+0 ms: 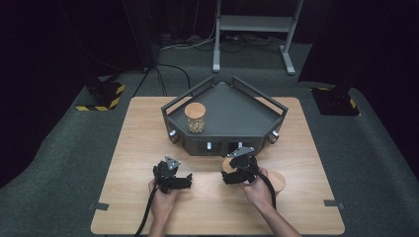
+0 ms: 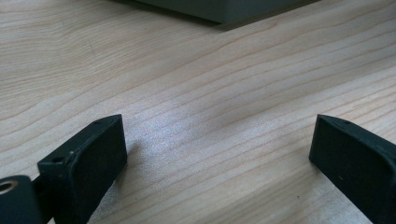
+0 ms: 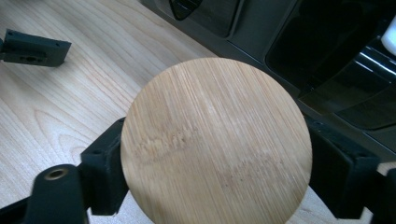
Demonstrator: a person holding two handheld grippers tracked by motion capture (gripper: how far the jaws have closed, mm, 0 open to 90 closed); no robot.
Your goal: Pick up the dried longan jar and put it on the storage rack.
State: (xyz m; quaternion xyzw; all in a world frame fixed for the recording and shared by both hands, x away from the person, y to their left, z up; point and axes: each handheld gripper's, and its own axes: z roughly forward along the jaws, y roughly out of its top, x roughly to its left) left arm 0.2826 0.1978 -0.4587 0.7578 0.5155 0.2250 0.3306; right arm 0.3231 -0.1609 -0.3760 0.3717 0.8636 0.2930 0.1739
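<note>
A round bamboo lid (image 3: 217, 140) lies between the jaws of my right gripper (image 3: 217, 161), and both black pads touch its rim, so the gripper is shut on it. What is under the lid is hidden. From above, the right gripper (image 1: 231, 173) sits just in front of the dark grey tray (image 1: 225, 148), with the lid (image 1: 228, 165) peeking out at its left. My left gripper (image 2: 217, 149) stands open low over bare wood with nothing between its fingers. In the high view the left gripper (image 1: 187, 179) is left of the right one.
A glass jar (image 1: 194, 117) with a bamboo lid and pale nuts inside stands in the tray's left part. A second bamboo-topped piece (image 1: 277, 181) sits on the table to the right of my right hand. Beyond the table stand a metal frame (image 1: 254, 24) and cables.
</note>
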